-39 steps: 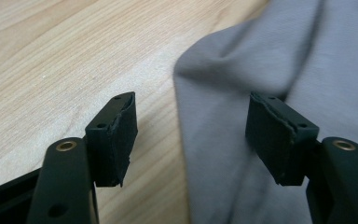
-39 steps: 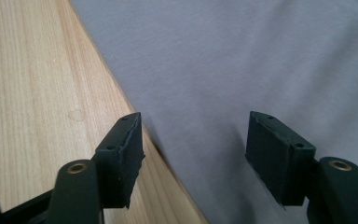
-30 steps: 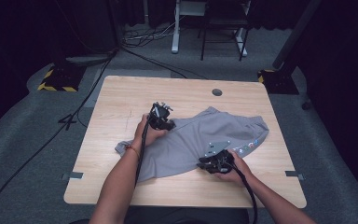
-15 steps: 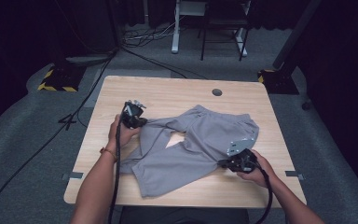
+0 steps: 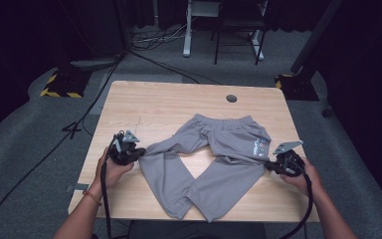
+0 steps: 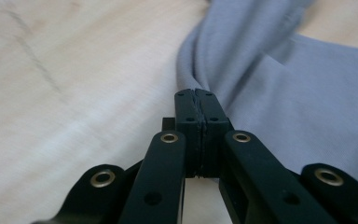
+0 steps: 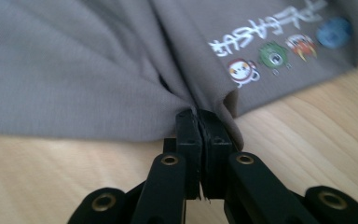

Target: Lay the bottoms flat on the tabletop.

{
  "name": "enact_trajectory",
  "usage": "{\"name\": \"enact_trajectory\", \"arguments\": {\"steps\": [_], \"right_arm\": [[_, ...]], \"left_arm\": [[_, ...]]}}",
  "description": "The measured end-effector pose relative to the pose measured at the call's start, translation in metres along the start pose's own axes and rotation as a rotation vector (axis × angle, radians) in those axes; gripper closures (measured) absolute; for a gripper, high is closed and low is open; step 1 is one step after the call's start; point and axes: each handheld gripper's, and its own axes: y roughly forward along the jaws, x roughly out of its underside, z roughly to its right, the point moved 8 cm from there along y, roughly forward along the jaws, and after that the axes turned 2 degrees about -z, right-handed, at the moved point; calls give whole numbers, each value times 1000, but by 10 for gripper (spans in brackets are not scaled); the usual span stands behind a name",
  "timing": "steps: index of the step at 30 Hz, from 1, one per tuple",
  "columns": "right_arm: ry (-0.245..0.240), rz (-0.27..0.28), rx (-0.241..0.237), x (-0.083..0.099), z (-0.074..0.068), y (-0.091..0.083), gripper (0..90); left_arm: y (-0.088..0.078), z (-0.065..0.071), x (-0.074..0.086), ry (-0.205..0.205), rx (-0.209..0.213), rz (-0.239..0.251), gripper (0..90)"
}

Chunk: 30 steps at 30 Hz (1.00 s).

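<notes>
The wooden table [image 5: 169, 102] carries a pair of grey trousers [image 5: 214, 159], spread over its middle and near half, waistband toward 12 o'clock and both legs running down to the near edge at 6 o'clock. The spreading looks mostly done: the legs lie apart in an open V. What is left, I judge, is to flatten the twisted left leg and then to fold.

The left gripper [image 5: 140, 153], at 9 o'clock of the garment, has its jaws clamped on a bunched edge of that leg. The right gripper [image 5: 268, 167], at 3 o'clock, is pinched on the side seam, just below the small printed pictures [image 7: 272, 53].

The dark cable hole [image 5: 231, 98], at 12 o'clock on the table, is well apart; nothing blocks the work.
</notes>
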Motion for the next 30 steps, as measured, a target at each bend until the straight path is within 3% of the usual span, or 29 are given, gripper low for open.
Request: {"name": "enact_trajectory", "arguments": {"steps": [4, 6, 7, 9, 12, 13, 15, 17, 19, 20, 23, 25, 27, 30], "right_arm": [[58, 66, 28, -6, 12, -6, 630], [97, 119, 37, -15, 18, -9, 521], [111, 148, 35, -20, 20, -10, 517], [119, 185, 54, -33, 26, -8, 464], [159, 236, 74, -58, 39, -2, 457], [164, 241, 107, -66, 46, 0, 450], [186, 260, 111, -82, 56, 6, 447], [202, 244, 155, -93, 69, 16, 442], [221, 222, 165, -99, 80, 28, 441], [228, 203, 183, -101, 85, 34, 439], [252, 143, 203, -101, 97, 49, 416], [278, 149, 207, -102, 103, 54, 418], [295, 137, 210, -102, 108, 59, 411], [312, 105, 217, -97, 114, 69, 405]], "left_arm": [[-9, 39, 3, 107, 124, 29, 832], [-12, 49, -4, 135, 115, 33, 758], [-12, 50, -10, 143, 103, 40, 685], [-9, 45, -27, 122, 85, 63, 571], [5, 22, -59, 78, 32, 100, 424], [12, 13, -69, 67, 12, 100, 415], [32, -3, -89, -21, 18, 92, 340], [52, -12, -107, -43, 0, 77, 326], [71, -14, -123, -42, -4, 59, 310], [80, -16, -129, -36, -26, 48, 309], [107, -15, -141, -72, -21, 22, 307], [121, -10, -145, -67, -9, 1, 305], [134, -7, -146, -51, -34, -25, 326], [148, -7, -145, -82, -58, -66, 352]]}}
